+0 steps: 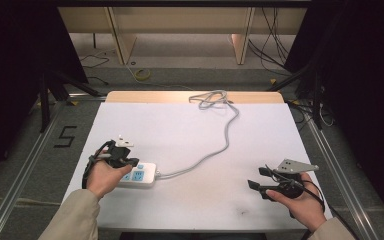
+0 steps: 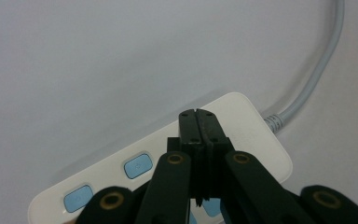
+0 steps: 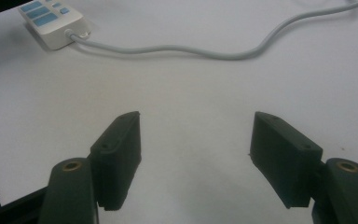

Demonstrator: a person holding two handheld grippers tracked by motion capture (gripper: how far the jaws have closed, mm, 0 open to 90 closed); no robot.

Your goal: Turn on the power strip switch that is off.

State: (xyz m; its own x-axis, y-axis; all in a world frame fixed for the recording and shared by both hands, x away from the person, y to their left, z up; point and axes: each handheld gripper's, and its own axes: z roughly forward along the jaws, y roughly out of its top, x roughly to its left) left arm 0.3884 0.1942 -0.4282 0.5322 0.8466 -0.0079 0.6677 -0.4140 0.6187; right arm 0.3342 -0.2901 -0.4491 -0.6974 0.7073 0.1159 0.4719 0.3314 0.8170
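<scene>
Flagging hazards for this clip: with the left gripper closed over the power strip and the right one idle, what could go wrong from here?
1. The left gripper, jaws shut together, sits above the power strip; pressing down could skid it or hit a blue button.
2. The grey cord lies slack across the table; dragging the strip could snag it.
3. The right gripper is open, not bracing anything.

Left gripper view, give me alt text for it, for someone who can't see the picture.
Closed black tongs hover over a white power strip lying on a white table. Two blue buttons show on the strip's top, and its grey cord curves away at upper right. Whether the tongs touch the strip can't be told.
</scene>
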